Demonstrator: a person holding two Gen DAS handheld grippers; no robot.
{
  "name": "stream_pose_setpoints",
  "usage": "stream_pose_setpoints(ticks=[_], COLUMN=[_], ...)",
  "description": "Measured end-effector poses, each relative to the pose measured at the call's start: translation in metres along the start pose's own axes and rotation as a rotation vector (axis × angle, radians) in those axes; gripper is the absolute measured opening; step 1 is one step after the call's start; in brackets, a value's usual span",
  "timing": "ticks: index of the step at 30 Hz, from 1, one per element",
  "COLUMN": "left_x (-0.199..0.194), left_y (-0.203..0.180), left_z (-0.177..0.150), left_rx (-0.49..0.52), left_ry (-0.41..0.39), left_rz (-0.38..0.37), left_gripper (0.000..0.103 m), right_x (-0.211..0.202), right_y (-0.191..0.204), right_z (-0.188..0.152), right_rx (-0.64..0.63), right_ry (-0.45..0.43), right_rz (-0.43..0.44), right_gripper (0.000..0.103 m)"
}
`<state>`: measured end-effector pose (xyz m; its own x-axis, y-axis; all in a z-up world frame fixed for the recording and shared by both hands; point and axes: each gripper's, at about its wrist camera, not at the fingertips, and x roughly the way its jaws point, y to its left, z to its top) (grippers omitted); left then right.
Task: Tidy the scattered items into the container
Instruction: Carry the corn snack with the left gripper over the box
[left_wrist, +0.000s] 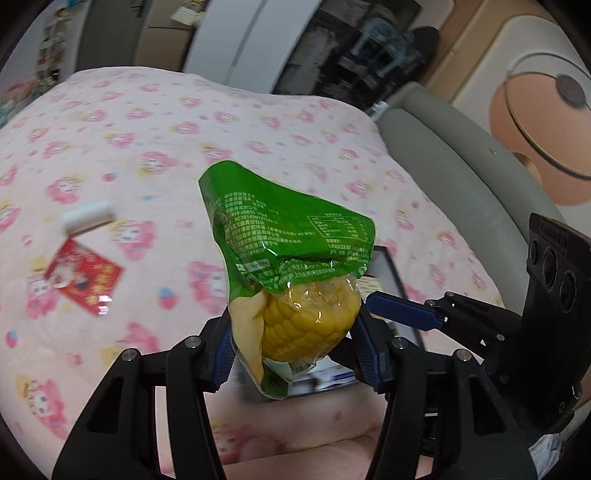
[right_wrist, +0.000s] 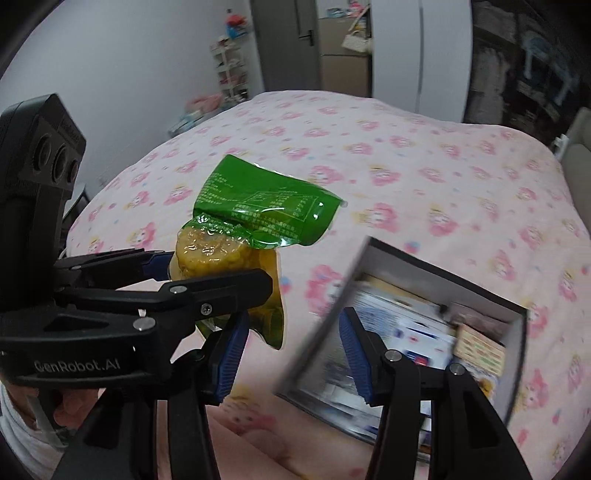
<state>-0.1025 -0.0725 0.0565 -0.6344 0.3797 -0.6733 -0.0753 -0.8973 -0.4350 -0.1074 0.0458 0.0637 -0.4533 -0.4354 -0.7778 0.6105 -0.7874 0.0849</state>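
Observation:
A corn cob in a green vacuum pack (left_wrist: 295, 280) hangs above the pink floral bed, and my left gripper (left_wrist: 291, 350) is shut on its yellow lower end. From the right wrist the same pack (right_wrist: 258, 214) shows in the left gripper (right_wrist: 207, 269) at the left. A dark-walled box (right_wrist: 447, 267) with several packets inside lies on the bed below; behind the corn, its rim (left_wrist: 389, 273) shows. My right gripper (right_wrist: 293, 362) hovers open over the box's near wall, with nothing between its pads (right_wrist: 231, 354). It appears beside the corn as the right gripper (left_wrist: 395, 314).
A red packet (left_wrist: 83, 280) and a small white item (left_wrist: 86, 218) lie on the bedspread (left_wrist: 258, 122) at the left. A grey padded bed edge (left_wrist: 461, 162) runs along the right. A wardrobe and shelves stand beyond the bed.

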Motion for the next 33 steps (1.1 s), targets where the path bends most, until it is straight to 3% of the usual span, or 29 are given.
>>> stream_pose_setpoints(ticks=[4,9,17,21,25,31,33], left_x=[0.034,0.072,0.135,0.159,0.175,0.179,0.18], left_y=[-0.049,-0.075,-0.064,-0.041,-0.018,-0.013,-0.008], left_z=[-0.003,0.007,0.017,0.011,0.004,0.0,0.002], left_rx=[0.117,0.112,0.067,0.01,-0.058,-0.035,-0.055], left_ry=[-0.003,0.04,0.141,0.192,0.242,0.242,0.248], left_rz=[-0.035,-0.079,-0.022,0.02,0.047,0.104,0.111], left_gripper=[0.057,0.057,0.057,0.057,0.057,0.057,0.057], right_x=[-0.02,-0.024,0.028,0.053,0.072,0.089,0.094], right_y=[-0.047,-0.092,-0.127,-0.144,-0.159,-0.161,-0.163], right_z=[-0.022,-0.033,-0.028,-0.04,-0.046,-0.018,-0.017], right_rx=[0.081,0.164,0.211,0.281,0.336,0.279,0.302], right_ry=[-0.012,-0.017,0.06,0.103,0.151,0.175,0.171], right_rz=[-0.046,-0.059,-0.004,0.011,-0.005,-0.057,-0.029], right_gripper=[0.048,0.048,0.048,0.048,0.048,0.047,0.047])
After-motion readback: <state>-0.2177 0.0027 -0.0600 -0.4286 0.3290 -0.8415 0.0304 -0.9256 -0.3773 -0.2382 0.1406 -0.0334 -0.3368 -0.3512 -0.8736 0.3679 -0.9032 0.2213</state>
